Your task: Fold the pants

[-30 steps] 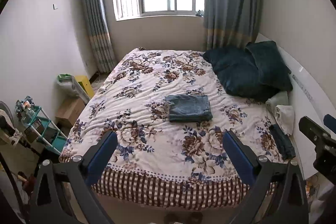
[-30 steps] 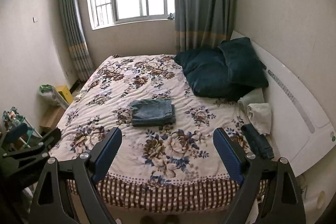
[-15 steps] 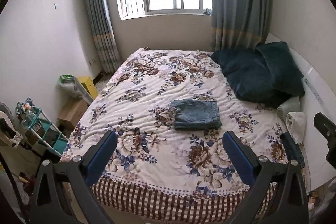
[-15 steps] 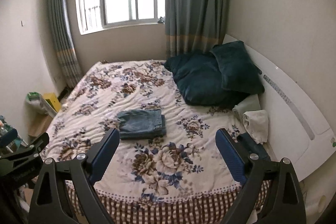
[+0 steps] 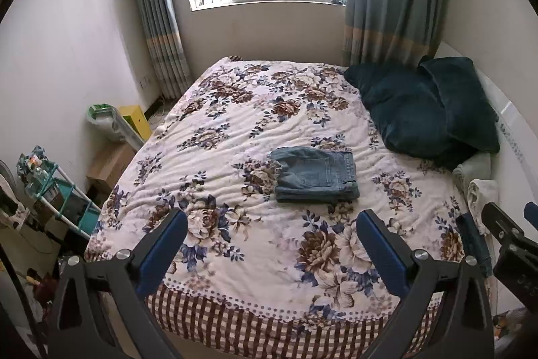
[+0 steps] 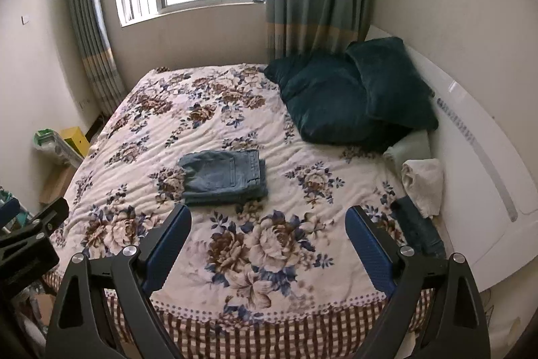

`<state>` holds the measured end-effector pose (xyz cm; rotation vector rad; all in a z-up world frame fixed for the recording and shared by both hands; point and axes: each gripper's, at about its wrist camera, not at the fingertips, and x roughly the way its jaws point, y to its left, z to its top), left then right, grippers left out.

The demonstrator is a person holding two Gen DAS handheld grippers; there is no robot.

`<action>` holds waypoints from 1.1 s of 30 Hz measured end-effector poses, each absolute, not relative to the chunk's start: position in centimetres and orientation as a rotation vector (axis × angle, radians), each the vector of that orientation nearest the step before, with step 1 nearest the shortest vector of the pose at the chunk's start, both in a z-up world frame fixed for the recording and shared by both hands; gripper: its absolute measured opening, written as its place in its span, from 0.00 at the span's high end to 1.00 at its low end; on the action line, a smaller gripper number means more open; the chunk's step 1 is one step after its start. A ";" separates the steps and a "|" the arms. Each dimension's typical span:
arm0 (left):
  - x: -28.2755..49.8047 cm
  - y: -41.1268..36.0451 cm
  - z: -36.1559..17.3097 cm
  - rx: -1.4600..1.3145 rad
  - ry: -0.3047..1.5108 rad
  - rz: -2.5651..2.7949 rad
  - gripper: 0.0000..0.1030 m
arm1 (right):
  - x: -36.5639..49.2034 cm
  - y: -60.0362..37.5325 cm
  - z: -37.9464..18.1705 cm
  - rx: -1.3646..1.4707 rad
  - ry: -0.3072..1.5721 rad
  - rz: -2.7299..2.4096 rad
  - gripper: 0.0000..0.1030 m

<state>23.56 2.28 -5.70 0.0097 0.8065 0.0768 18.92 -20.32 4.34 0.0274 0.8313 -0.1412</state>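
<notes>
Denim pants [image 5: 315,174] lay folded on the bed [image 5: 215,157], and we held both jaws wide and empty, where any snag could undo the stack.

pants [image 5: 315,174] | faded blue denim, folded into a compact rectangle, back pocket facing up | lying flat mid-bed on the floral bedspread [image 5: 235,137], touched by nothing

We are seeing folded jeans [image 5: 316,174] lying mid-bed [image 5: 235,130], pillows [image 5: 423,113] sitting behind them to the right against the headboard [image 6: 477,164], rolled towels [image 6: 422,182] lying before the pillows.
</notes>
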 end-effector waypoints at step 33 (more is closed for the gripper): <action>23.3 1.3 -6.2 0.073 0.729 0.059 0.00 | 18.3 -19.1 2.3 0.020 0.804 -0.138 0.05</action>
